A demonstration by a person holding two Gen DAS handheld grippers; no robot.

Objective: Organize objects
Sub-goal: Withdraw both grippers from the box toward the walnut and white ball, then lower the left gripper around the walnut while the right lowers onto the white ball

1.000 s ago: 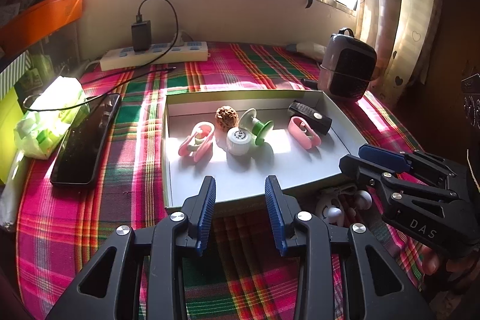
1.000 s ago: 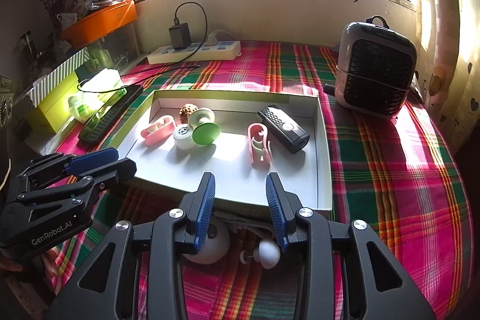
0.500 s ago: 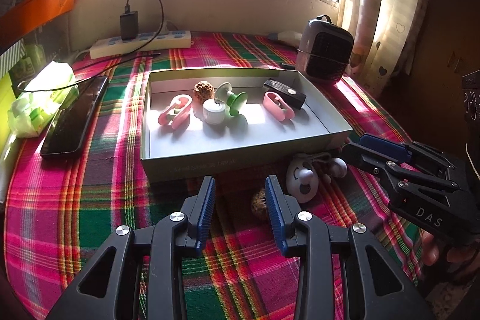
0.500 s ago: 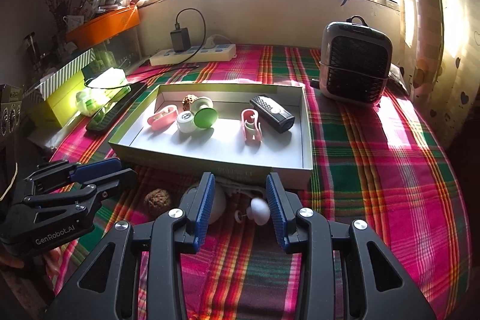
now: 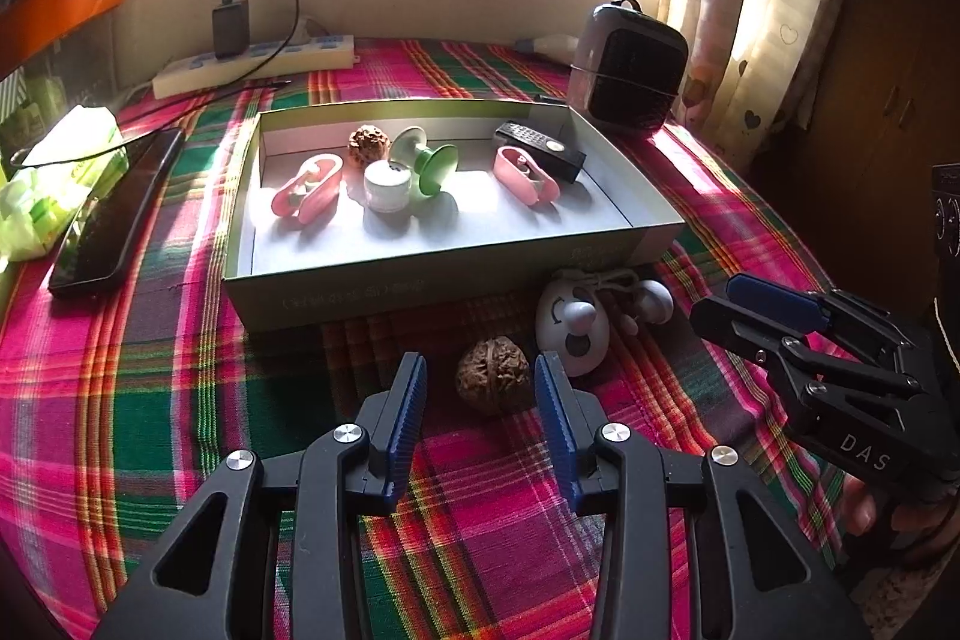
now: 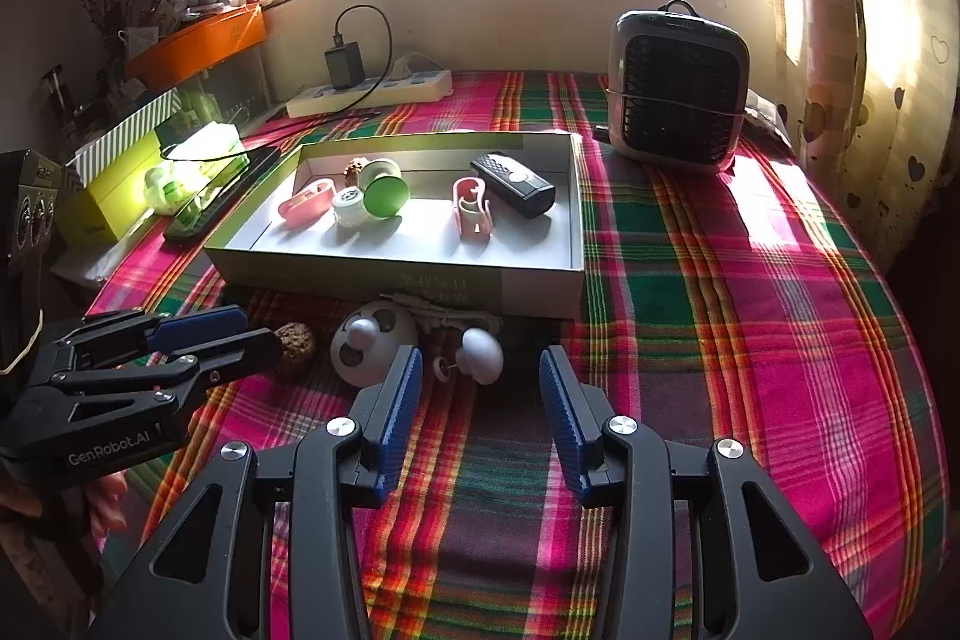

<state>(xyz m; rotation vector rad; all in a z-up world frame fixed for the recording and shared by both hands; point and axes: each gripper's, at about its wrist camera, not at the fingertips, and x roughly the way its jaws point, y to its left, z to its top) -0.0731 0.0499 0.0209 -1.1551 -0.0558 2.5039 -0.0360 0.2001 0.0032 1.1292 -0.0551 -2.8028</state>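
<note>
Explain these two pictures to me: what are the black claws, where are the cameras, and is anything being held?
No robot here: a person carries a hand-held claw in each hand, each with a camera looking along its two fingers. The left claw has its jaws opening around a walnut on the plaid cloth, not gripping it. The right claw is also opening, aimed at a small white egg-shaped piece beside a white round gadget. Nothing is held. Behind them sits an open box already holding small items, including two pink clips.
</note>
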